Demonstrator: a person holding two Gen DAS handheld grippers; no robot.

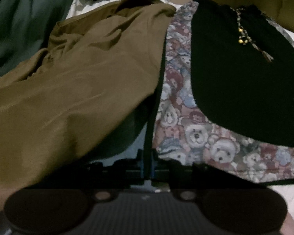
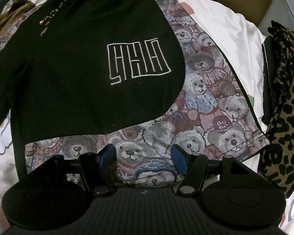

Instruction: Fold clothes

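While the left wrist view stays dim and blurred, the left gripper (image 1: 148, 156) sits at six o'clock with its blue-edged fingers drawn together on a dark hem edge of the teddy-bear garment (image 1: 188, 133), which spreads from centre toward five o'clock. A black top (image 1: 235, 74) lies over it at two o'clock, a beaded cord (image 1: 243, 37) trailing down its front. An olive-brown garment (image 1: 78, 78) drapes from eleven to eight o'clock, with teal cloth (image 1: 19, 23) behind at ten. Over to the right wrist view: the right gripper (image 2: 143, 159) hovers at six o'clock, blue pads (image 2: 179, 161) well apart, straddling a woven bear face, gripping nothing. Dead centre is the black top's white outlined emblem (image 2: 137, 60). White bedding (image 2: 225, 25) shows at two o'clock, leopard-print fabric (image 2: 284, 101) at three.
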